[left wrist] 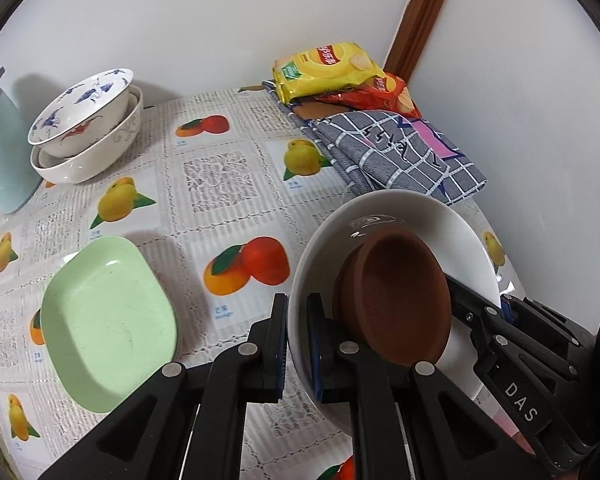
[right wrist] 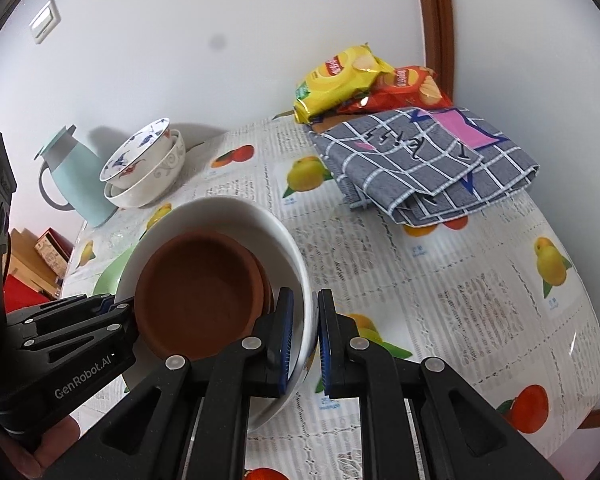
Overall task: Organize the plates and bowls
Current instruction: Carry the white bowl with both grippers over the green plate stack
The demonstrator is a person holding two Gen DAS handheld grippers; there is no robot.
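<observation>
A big white bowl (left wrist: pixel 412 216) hangs above the table, gripped from both sides. My left gripper (left wrist: pixel 298 344) is shut on its left rim. My right gripper (right wrist: pixel 305 344) is shut on the opposite rim of the white bowl (right wrist: pixel 220 210). Inside it lie brown clay saucers (left wrist: pixel 396 296), stacked and tilted; the brown saucers (right wrist: pixel 196 292) fill most of the bowl in the right wrist view. A green rectangular dish (left wrist: pixel 108 320) rests on the table at the left. At the back left a blue-patterned bowl (left wrist: pixel 80 108) sits nested in a larger white bowl (left wrist: pixel 96 156).
A pale blue jug (right wrist: pixel 72 176) stands beside the nested bowls by the wall. Yellow and red crisp bags (left wrist: pixel 328 72) and a folded grey checked cloth (left wrist: pixel 396 156) lie at the back right. The fruit-print tablecloth (left wrist: pixel 220 184) covers the table, whose edge curves at the right.
</observation>
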